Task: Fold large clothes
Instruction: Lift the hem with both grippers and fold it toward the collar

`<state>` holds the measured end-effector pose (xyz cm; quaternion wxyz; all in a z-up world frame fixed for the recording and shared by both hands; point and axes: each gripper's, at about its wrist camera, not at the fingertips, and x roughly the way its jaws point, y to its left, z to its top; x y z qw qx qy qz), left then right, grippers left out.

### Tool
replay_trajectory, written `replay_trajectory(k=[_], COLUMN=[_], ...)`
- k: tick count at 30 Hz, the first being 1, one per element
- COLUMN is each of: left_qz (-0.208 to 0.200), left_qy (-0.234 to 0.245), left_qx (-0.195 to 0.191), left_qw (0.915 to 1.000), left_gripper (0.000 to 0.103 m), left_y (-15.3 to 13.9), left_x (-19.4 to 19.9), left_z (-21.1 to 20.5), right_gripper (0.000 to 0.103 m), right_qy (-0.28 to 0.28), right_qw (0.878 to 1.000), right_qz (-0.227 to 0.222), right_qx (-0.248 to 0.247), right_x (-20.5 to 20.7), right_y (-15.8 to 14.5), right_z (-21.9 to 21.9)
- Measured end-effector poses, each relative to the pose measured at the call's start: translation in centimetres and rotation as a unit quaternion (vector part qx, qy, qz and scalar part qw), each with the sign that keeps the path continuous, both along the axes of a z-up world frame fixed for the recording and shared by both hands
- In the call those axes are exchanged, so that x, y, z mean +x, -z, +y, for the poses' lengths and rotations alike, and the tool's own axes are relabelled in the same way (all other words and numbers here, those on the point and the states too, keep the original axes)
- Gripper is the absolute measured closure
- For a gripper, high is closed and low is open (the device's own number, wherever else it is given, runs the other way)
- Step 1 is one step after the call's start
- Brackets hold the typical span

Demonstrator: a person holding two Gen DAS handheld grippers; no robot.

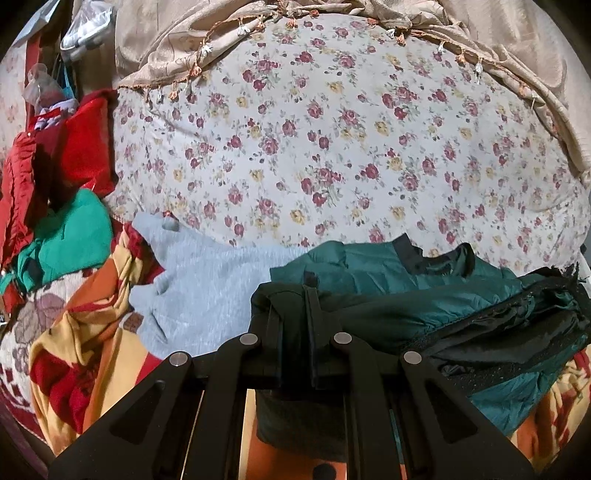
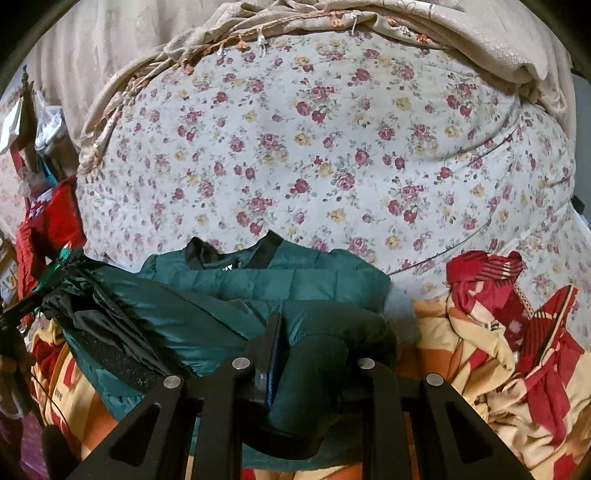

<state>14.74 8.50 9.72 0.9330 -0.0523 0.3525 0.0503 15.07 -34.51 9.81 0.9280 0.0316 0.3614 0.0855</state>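
Both the left gripper [image 1: 308,295] and right gripper [image 2: 275,332] clamp the dark teal quilted puffer jacket [image 2: 266,280], probably to carry a fold; it hangs at the floral bedsheet's [image 1: 332,147] near edge

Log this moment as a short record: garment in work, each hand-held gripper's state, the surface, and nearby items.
garment: dark teal puffer jacket, bunched, black collar toward the floral sheet
left hand-held gripper: shut on jacket fabric
right hand-held gripper: shut on jacket fabric
surface: bed with floral sheet
nearby: grey sweater beside the jacket; red and orange blanket; red and green clothes pile
far edge: beige fringed cloth
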Motion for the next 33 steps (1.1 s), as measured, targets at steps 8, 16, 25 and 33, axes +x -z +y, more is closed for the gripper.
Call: replay_trajectory(k=[8,16,25,33], left_qz=[0.003,0.01,0.04,0.063], left_qy=[-0.019,-0.043,-0.064,-0.063], left_qx=[0.012,0.03,0.064,0.083], left_qw=[0.9997,0.9986,0.9951,0.9926], left_gripper=[0.094,0.094,0.094,0.094], left_y=[0.6,2.1,5.9,9.0], left_x=[3.5,7.2,11.3,13.9], left_z=[-0.6,-1.3,-2.0,-2.5], right_gripper=[0.083,0.083,0.083,0.083], right_qy=[0.017,0.033,0.053,0.069], right_qw=[1.0,0.999,0.998,0.996], right_qz=[0.003,0.012,0.034,0.056], right_qx=[-0.006,-0.016,-0.009,-0.001], right_x=[3.3,6.8,11.1,14.3], right_y=[0.6,1.9,4.8,8.1], right_z=[0.0,0.3,0.6,0.5])
